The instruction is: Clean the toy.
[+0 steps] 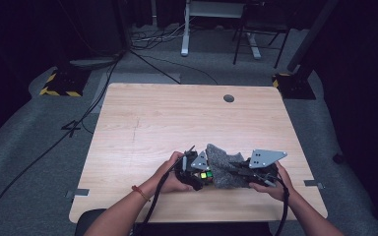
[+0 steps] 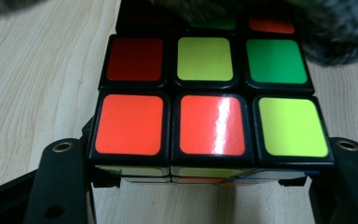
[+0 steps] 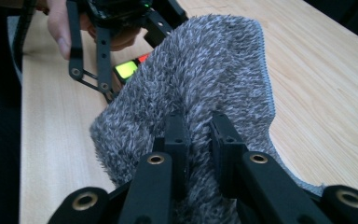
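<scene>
The Rubik's cube (image 2: 209,100) sits in the middle of my left gripper view, resting on the wooden table (image 2: 37,79), with orange, yellow-green, green and dark red stickers facing the camera; its far row at the top of the frame is partly covered by the grey fuzzy cloth (image 2: 335,32), which hangs in from the upper right. My left gripper (image 2: 205,175) has its two black jaws set against the cube's left and right sides at the bottom of the frame, clamping it between them. In the high view the cube (image 1: 205,174) shows as a small bright spot in the lower middle of the frame, just left of the cloth (image 1: 225,167) and touching it, with my left gripper (image 1: 193,172) around it and my left hand (image 1: 174,179) behind. My right gripper (image 1: 248,173) lies at the cloth's right edge in that view, held in my right hand (image 1: 275,187). In the right gripper view my right gripper (image 3: 196,135) has its jaws drawn close together in the lower centre, pinching a raised fold of the cloth (image 3: 205,79), which rises in a hump across the middle of the frame. Beyond it, in the upper left, a green and a red sticker of the cube (image 3: 128,69) peek out beside the linkage of my left gripper (image 3: 107,56). The table (image 3: 326,102) runs bare along the right side of that frame.
</scene>
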